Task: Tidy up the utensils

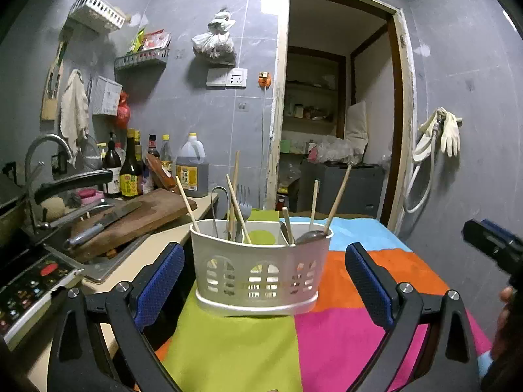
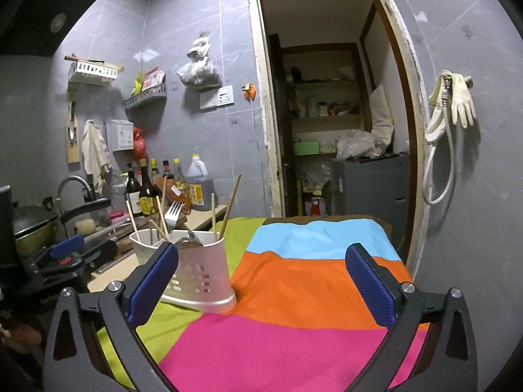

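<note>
A white slotted utensil caddy (image 1: 261, 271) stands upright on a multicoloured cloth (image 1: 343, 336). It holds wooden chopsticks (image 1: 238, 210), a metal fork (image 1: 243, 201), a spoon (image 1: 310, 236) and a wire-handled tool. My left gripper (image 1: 264, 281) faces the caddy head-on, open, with its blue pads (image 1: 157, 281) standing off either side of it. My right gripper (image 2: 263, 285) is open too, over bare cloth (image 2: 294, 294), and the caddy (image 2: 199, 274) sits just beyond its left finger. The right gripper's tip (image 1: 490, 241) shows at the left view's right edge, and the left gripper (image 2: 65, 248) at the right view's left edge.
To the left a counter carries a wooden cutting board (image 1: 137, 219) with a cleaver (image 1: 101, 225), sauce bottles (image 1: 130, 170), a sink tap (image 1: 45, 150) and a wok (image 2: 32, 225). An open doorway (image 2: 333, 124) lies behind the table. Gloves and a hose (image 2: 451, 114) hang on the right wall.
</note>
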`<move>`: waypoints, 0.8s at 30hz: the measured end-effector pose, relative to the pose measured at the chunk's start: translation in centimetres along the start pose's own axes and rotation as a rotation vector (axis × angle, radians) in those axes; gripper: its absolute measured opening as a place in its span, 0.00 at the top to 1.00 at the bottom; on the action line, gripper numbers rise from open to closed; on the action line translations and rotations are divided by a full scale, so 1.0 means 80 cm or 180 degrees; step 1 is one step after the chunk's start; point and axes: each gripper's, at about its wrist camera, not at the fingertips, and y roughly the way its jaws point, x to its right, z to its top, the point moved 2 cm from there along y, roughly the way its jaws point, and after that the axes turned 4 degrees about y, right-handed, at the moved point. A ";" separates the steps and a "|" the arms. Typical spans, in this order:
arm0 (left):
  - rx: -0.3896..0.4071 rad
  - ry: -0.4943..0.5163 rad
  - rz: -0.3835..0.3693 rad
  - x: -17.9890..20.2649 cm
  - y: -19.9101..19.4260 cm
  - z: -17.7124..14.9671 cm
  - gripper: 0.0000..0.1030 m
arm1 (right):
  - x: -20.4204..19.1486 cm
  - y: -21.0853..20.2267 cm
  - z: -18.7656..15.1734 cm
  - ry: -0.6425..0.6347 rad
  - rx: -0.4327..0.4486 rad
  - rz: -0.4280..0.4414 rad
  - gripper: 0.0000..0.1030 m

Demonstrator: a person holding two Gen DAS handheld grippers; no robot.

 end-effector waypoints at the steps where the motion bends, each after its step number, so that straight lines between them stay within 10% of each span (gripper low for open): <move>1: -0.0001 0.0016 0.0007 0.002 -0.004 -0.002 0.06 | 0.001 -0.008 0.001 0.0003 -0.0004 0.0002 0.00; 24: -0.0193 -0.0023 0.0357 0.001 -0.083 -0.097 0.06 | -0.002 -0.106 -0.092 -0.0249 0.0121 -0.0666 0.00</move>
